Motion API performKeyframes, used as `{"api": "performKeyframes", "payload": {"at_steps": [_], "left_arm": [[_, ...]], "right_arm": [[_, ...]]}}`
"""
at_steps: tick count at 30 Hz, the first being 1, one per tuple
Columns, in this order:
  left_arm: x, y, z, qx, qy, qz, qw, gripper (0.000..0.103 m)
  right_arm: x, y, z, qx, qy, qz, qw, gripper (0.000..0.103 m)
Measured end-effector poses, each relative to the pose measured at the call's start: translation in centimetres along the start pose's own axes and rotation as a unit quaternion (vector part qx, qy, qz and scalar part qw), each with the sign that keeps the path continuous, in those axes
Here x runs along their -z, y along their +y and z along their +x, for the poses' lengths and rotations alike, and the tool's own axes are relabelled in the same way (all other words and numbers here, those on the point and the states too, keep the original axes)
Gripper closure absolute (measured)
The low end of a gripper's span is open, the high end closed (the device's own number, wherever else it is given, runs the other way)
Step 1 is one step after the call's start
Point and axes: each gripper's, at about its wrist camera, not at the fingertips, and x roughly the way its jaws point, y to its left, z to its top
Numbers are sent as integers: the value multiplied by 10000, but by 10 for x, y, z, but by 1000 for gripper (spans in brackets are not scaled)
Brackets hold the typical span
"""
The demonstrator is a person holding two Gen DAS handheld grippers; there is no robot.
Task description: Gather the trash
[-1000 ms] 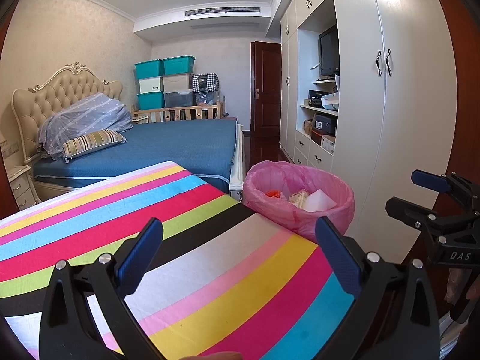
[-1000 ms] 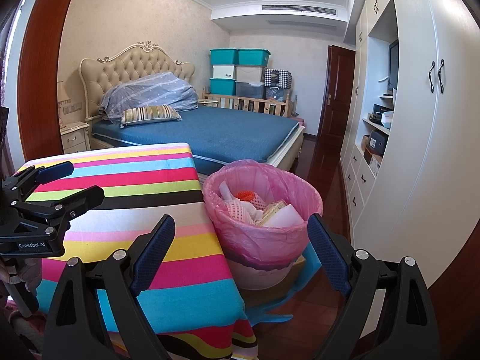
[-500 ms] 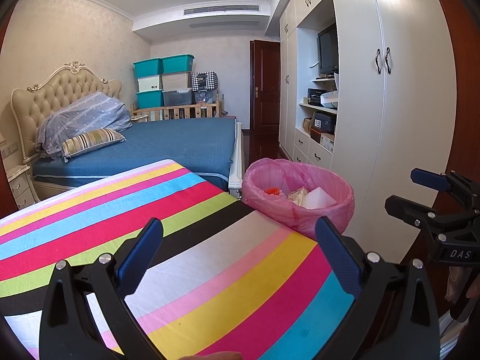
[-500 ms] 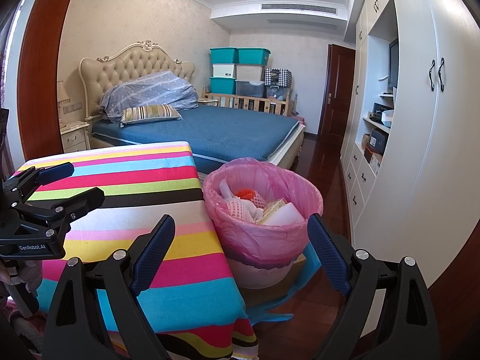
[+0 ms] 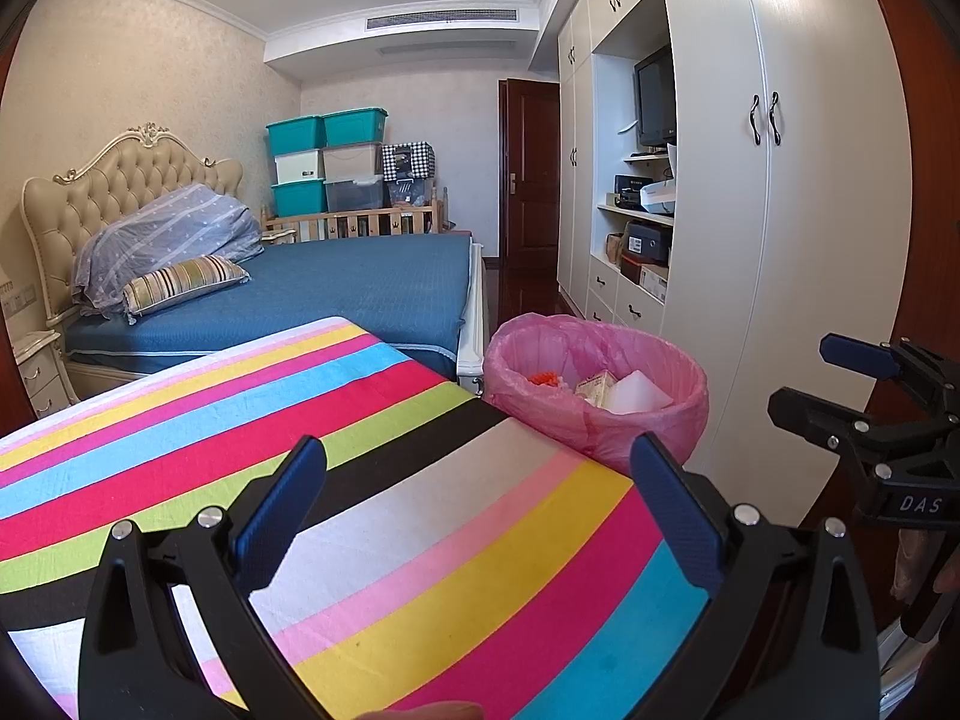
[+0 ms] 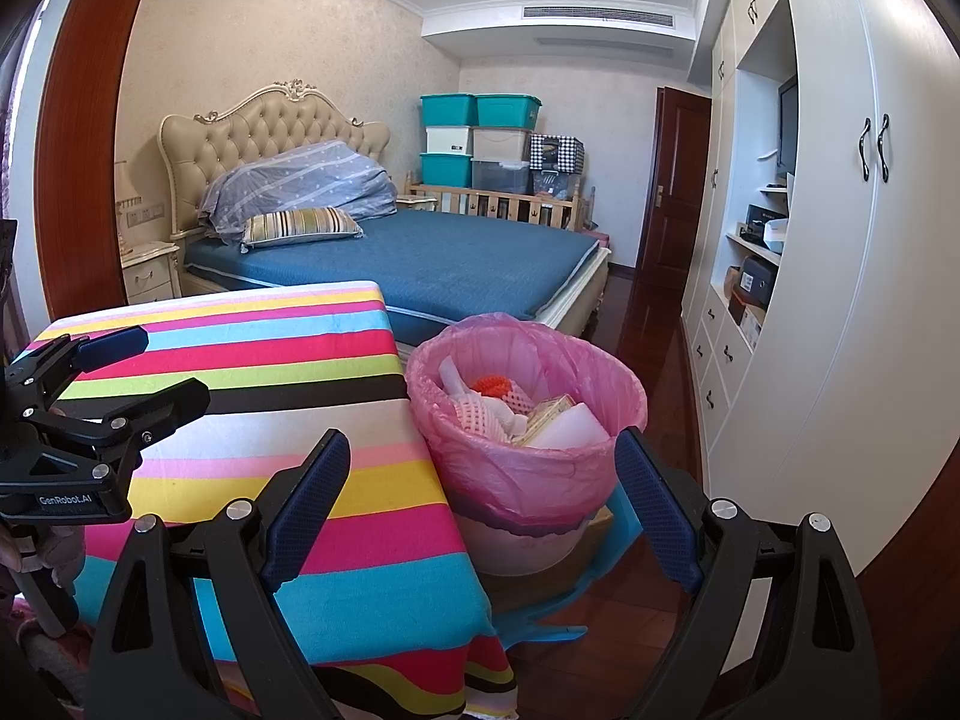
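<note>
Item 1, far left: left gripper [image 5: 474, 510], hovering over the tabletop [image 5: 372, 516]; jaws standing spread, nothing lying between them. In the right wrist view it is showing at the left edge [image 6: 129, 369], again spread and carrying nothing.

Item 2, centre: striped cloth covering the tabletop; no loose trash is showing on the visible part of it.

Item 3, right of centre: bin with pink bag [image 6: 528, 420], standing on the floor just beside the tabletop's right edge. Trash [image 6: 528, 408] is already lying inside: white pieces, netting, something orange, a small carton.

Item 4, right: right gripper [image 6: 480, 507], pointing slightly downward, jaws standing wide apart and pinching nothing. The bin is sitting straight ahead of it, framed between its fingers [image 6: 306, 498], and near.

Key relation: the bin is lying ahead and right of the left gripper, directly ahead of the right one, so the right hand is judged nearer. With nothing left on the cloth, the coming move is probably gathering the bag's rim, an upright open ring.
</note>
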Motion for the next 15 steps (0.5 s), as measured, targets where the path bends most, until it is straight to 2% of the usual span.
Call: {"api": "performKeyframes", "payload": {"at_steps": [15], "left_arm": [[3,2,-1,9,-32,31,10000,5]], "right_arm": [[-1,0,-1,2,-1,2,10000,19]]}}
